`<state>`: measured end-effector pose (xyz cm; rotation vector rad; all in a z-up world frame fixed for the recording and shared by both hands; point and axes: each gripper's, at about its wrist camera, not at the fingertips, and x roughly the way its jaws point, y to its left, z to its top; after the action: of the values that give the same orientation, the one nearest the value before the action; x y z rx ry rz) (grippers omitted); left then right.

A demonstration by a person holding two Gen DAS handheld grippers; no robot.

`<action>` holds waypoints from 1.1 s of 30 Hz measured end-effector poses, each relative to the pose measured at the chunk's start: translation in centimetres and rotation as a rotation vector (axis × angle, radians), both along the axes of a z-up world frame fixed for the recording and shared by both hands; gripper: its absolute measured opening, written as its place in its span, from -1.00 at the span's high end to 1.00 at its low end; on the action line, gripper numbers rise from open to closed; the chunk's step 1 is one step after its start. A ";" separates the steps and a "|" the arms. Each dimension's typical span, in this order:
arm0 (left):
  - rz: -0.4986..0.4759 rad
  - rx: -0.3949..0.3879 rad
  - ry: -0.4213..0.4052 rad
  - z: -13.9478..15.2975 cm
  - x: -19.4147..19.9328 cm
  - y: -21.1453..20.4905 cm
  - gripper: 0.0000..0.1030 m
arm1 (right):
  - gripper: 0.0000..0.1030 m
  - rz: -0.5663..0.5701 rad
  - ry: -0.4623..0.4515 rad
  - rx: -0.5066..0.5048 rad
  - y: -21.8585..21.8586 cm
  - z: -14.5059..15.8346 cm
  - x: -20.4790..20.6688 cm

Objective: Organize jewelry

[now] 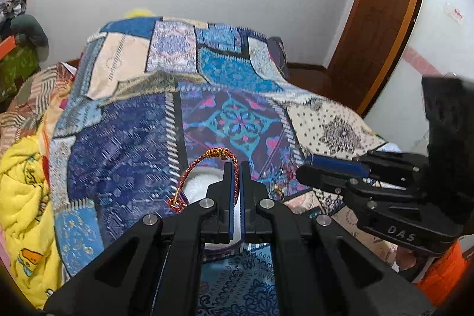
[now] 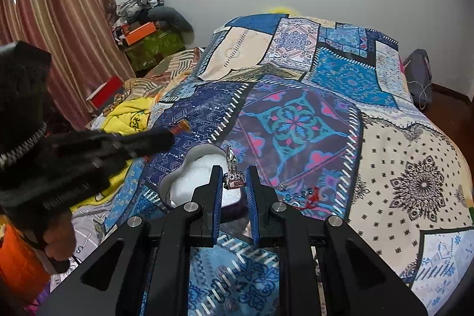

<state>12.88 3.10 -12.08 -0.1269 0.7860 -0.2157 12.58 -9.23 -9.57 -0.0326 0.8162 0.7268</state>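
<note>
My left gripper (image 1: 236, 168) is shut on a red-and-gold braided cord bracelet (image 1: 201, 165); the loop hangs out to the left above a white-lined heart-shaped jewelry box (image 1: 198, 185). My right gripper (image 2: 234, 172) is shut on a silver ornament with a pink stone (image 2: 233, 176), a hairclip or brooch, held over the same box (image 2: 195, 173). The right gripper also shows in the left wrist view (image 1: 326, 168), and the left gripper, blurred, in the right wrist view (image 2: 142, 141). Small loose jewelry pieces with a red thread (image 2: 308, 196) lie on the bedspread to the right of the box.
The box sits on a bed under a blue patchwork bedspread (image 2: 326, 96). A yellow blanket (image 1: 20, 182) lies at the left edge. Boxes and clothes (image 2: 145, 31) are piled by the curtain. A wooden door (image 1: 382, 5) stands at the right.
</note>
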 end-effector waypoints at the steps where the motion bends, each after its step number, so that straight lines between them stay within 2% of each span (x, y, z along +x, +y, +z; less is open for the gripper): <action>1: -0.004 -0.001 0.007 -0.3 0.1 -0.1 0.98 | 0.72 0.003 0.002 -0.001 0.2 -0.1 0.1; 7: -0.024 -0.012 0.042 -2.1 0.7 -0.4 0.98 | 0.72 0.010 0.003 -0.008 0.7 -0.2 0.6; 18: -0.030 -0.018 0.039 -2.2 1.0 -0.1 0.95 | 0.72 0.023 0.034 -0.007 1.6 -1.0 0.9; 29: 0.055 0.074 0.017 -1.9 0.3 2.1 0.84 | 0.72 0.078 0.069 -0.037 3.9 -2.7 1.0; 31: 0.067 0.083 0.017 -2.0 0.2 2.4 0.71 | 0.72 0.089 0.074 -0.041 4.1 -2.9 0.9; 33: 0.073 0.087 0.015 -2.0 0.2 2.5 0.66 | 0.71 0.089 0.070 -0.049 4.3 -3.0 0.7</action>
<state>13.04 5.61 -14.04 -0.0749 0.8029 -0.1118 13.31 -4.97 -12.56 -0.0887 0.9036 0.7954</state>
